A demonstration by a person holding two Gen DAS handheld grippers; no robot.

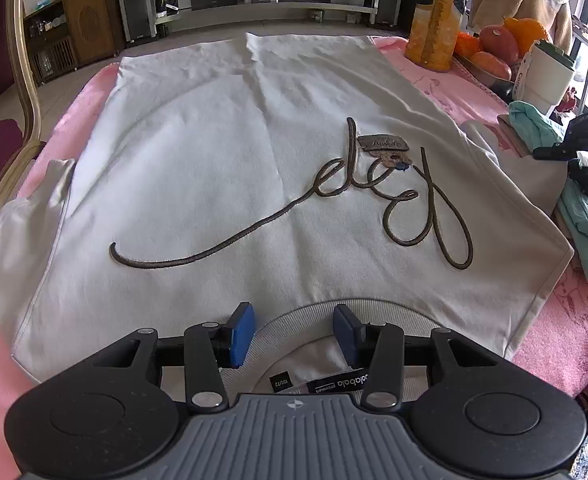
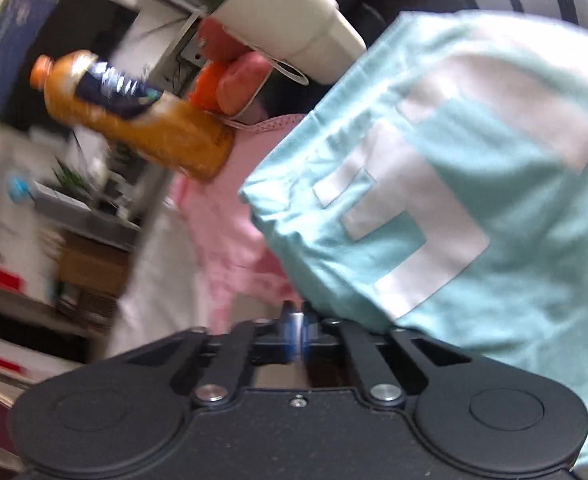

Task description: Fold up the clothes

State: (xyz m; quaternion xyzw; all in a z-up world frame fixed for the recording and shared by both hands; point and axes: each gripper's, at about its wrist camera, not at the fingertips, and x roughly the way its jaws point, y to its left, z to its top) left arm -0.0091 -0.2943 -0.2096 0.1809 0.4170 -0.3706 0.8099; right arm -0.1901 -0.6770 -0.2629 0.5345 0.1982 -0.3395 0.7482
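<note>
I am holding the left gripper [image 1: 294,330] over the ribbed collar [image 1: 294,314] of the white shirt [image 1: 213,160], which is lying flat and face up on the pink cloth [image 1: 566,320] with its brown script lettering [image 1: 374,200] showing; the blue pads [image 1: 242,330] are standing apart, one on each side of the collar, gripping nothing. My right gripper [image 2: 296,334] is showing its jaws pressed together, and I am seeing the mint-green shirt [image 2: 474,200] with white block letters draped just beside and over it, though motion blur is keeping me from telling whether fabric is pinched between them. An orange juice bottle [image 2: 133,116] and fruit [image 2: 229,80] are sitting beyond.
</note>
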